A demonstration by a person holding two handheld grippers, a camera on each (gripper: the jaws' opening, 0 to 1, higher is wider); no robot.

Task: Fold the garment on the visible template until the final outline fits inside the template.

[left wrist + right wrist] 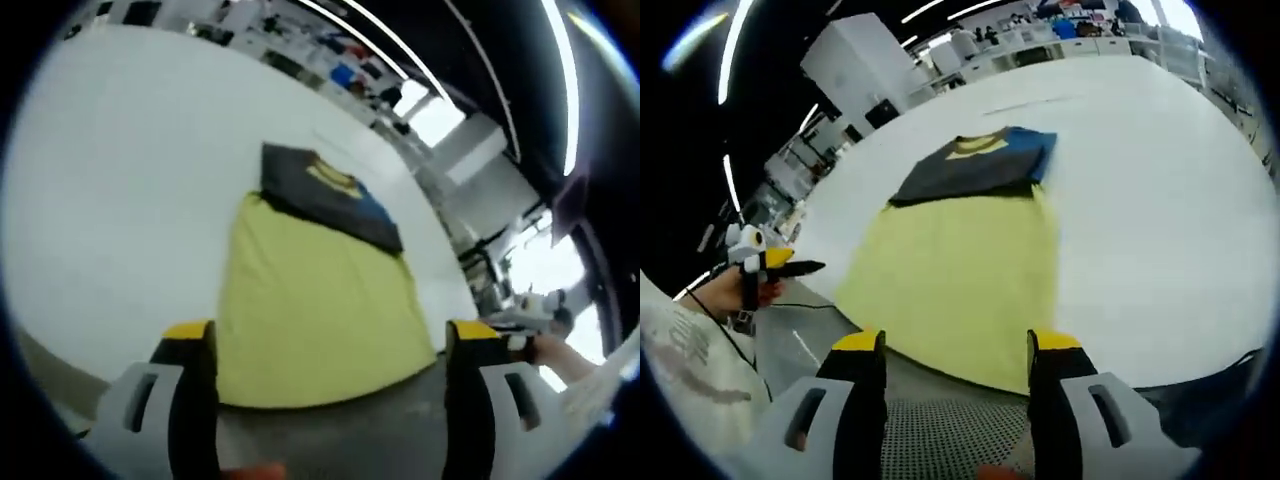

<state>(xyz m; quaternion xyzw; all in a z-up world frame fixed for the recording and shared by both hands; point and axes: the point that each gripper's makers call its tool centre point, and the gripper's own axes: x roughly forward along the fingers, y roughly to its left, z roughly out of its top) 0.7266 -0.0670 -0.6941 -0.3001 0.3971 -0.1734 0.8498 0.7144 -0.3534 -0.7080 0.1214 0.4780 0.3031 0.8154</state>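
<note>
A dark folded garment (325,195) with a yellow collar and a blue patch lies on the far end of a yellow template sheet (320,310) on the white table. My left gripper (330,340) hovers open over the sheet's near edge, nothing between its yellow-tipped jaws. In the right gripper view the garment (975,165) again rests on the far end of the template (960,270). My right gripper (956,345) is open and empty at the near edge. Most of the yellow sheet is bare.
The white table (120,180) stretches wide around the sheet, and its near edge (1160,375) runs just beyond my jaws. A hand holding the left gripper (765,262) shows at the left. Shelves and equipment (855,70) stand beyond the table.
</note>
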